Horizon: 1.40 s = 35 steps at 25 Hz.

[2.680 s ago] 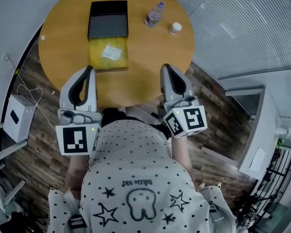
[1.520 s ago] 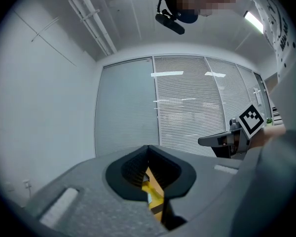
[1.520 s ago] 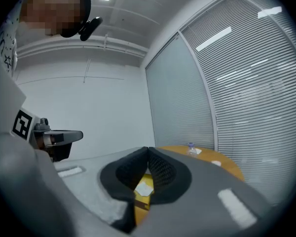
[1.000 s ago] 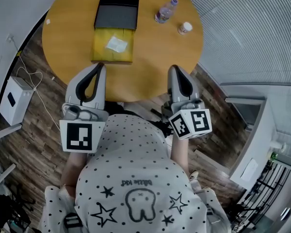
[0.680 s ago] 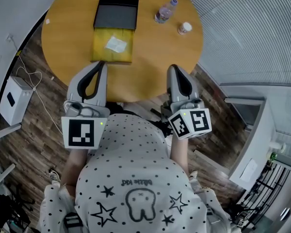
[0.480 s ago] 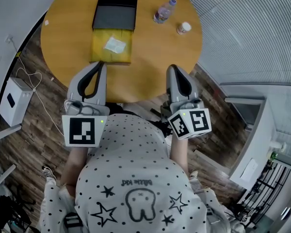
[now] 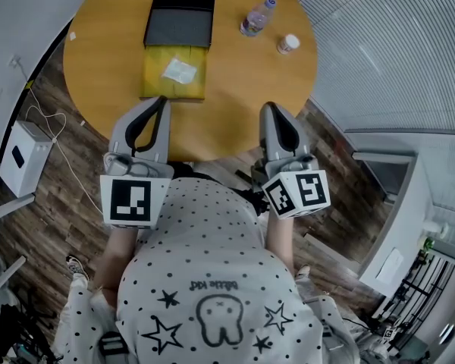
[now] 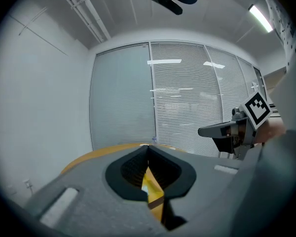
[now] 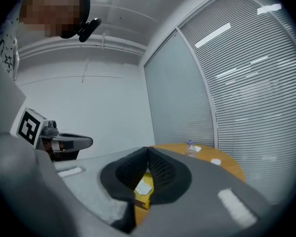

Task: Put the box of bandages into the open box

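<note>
- Left tool (image 7: 161, 101): jaws pressed together, holding nothing, at the desk's (image 7: 235, 82) near edge.
- Open yellow box (image 7: 155, 82): just beyond that tool, with a white packet (image 7: 180, 70) lying inside; its print is too small to read.
- Black box (image 7: 180, 17): touches the yellow box's far end.
- Bottle (image 7: 256, 20): upright, label unreadable.
- Right tool (image 7: 265, 108): jaws together, empty.

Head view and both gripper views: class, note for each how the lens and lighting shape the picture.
Head view: even light, sharp, with the blinds bent by the wide lens. Left gripper view: black corners around a round image, and a ceiling light glaring at upper right. Right gripper view: the same black corners, and the far bottle shrunk tiny.
</note>
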Tool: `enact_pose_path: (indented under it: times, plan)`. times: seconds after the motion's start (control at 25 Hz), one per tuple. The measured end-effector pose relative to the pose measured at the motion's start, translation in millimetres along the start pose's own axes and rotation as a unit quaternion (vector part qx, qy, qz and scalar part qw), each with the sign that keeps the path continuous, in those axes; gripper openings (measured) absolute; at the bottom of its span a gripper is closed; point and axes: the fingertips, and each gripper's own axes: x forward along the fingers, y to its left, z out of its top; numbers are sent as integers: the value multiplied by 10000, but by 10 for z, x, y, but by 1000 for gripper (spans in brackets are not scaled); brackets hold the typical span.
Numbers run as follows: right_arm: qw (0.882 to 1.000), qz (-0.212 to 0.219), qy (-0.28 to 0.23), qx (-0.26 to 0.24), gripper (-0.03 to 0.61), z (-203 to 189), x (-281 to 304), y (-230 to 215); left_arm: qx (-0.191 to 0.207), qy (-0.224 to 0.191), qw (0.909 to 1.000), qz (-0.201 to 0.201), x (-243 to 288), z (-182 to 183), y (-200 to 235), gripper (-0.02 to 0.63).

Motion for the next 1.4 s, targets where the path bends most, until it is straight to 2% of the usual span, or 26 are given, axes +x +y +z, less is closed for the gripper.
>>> enact_pose_path:
  times: [0.48, 1.4]
  plan:
    - [10000, 70, -14, -41, 5, 14, 2, 15, -20, -24, 9999, -110, 33, 6, -51, 11]
    - [9998, 125, 0, -160, 5, 23, 28, 40, -2, -20, 10000, -46, 11, 13, -18, 11]
